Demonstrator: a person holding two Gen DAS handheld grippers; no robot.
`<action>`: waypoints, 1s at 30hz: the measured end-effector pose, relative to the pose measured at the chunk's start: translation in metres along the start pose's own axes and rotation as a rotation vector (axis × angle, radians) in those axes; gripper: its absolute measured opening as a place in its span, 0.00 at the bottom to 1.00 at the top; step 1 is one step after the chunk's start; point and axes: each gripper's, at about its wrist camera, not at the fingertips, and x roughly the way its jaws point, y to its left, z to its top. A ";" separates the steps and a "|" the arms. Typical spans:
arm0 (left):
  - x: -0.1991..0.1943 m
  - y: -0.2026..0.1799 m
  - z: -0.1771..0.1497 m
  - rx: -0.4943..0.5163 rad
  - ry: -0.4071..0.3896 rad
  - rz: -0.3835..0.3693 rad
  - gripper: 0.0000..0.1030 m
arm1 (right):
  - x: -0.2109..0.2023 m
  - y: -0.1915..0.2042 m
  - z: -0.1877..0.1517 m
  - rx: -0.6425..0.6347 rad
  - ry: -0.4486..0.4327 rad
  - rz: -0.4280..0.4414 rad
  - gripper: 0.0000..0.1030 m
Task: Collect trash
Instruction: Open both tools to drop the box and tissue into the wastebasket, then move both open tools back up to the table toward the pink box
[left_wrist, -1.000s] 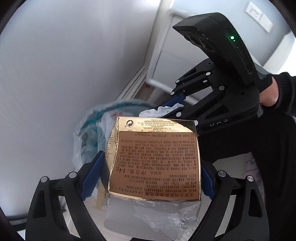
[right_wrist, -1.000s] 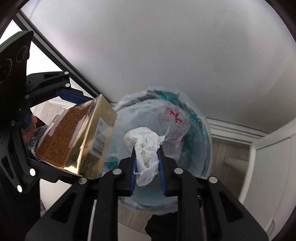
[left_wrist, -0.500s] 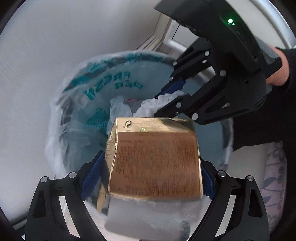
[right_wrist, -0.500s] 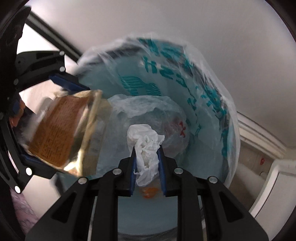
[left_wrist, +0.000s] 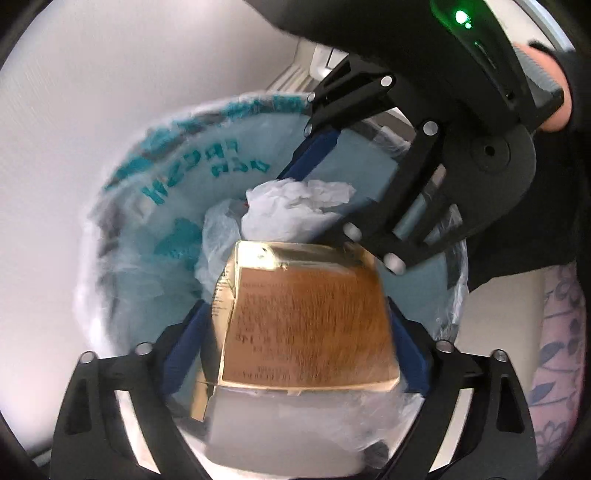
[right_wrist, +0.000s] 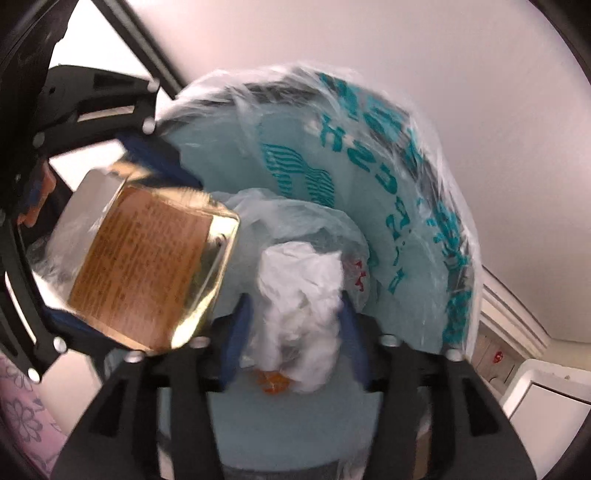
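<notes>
A gold box (left_wrist: 310, 317) with brown printed text sits blurred between the blue pads of my left gripper (left_wrist: 297, 310), whose jaws are opening; the pads no longer seem to press it. Crumpled clear wrap (left_wrist: 295, 424) clings under the box. My right gripper (right_wrist: 295, 302) is opening too, and a crumpled white tissue (right_wrist: 299, 291) hangs loose between its pads with a gap on the left. Both point down into the pale blue bin (right_wrist: 406, 184), lined with a teal-printed clear bag. The right wrist view shows the box (right_wrist: 147, 266) at left; the left wrist view shows the tissue (left_wrist: 295, 210) beyond the box.
Inside the bin lie a clear plastic bag (right_wrist: 295, 214) and an orange scrap (right_wrist: 273, 382). White wall stands behind the bin, with a baseboard and a white cabinet (right_wrist: 535, 387) at right. A person's hand (left_wrist: 554, 110) holds the right gripper; floral fabric (left_wrist: 561, 350) is at right.
Both grippers sank closer over the bin's mouth. The right jaws spread apart from the tissue. The left jaws widened a little and the gold box blurs between them.
</notes>
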 end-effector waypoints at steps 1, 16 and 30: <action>-0.004 -0.002 0.000 0.005 -0.006 0.012 0.94 | -0.005 0.004 -0.001 -0.022 -0.005 -0.032 0.79; -0.123 -0.035 0.013 0.002 -0.188 0.103 0.94 | -0.158 0.013 -0.042 0.171 -0.291 -0.091 0.91; -0.231 -0.101 0.042 0.098 -0.367 0.161 0.94 | -0.298 0.045 -0.096 0.312 -0.542 -0.153 0.91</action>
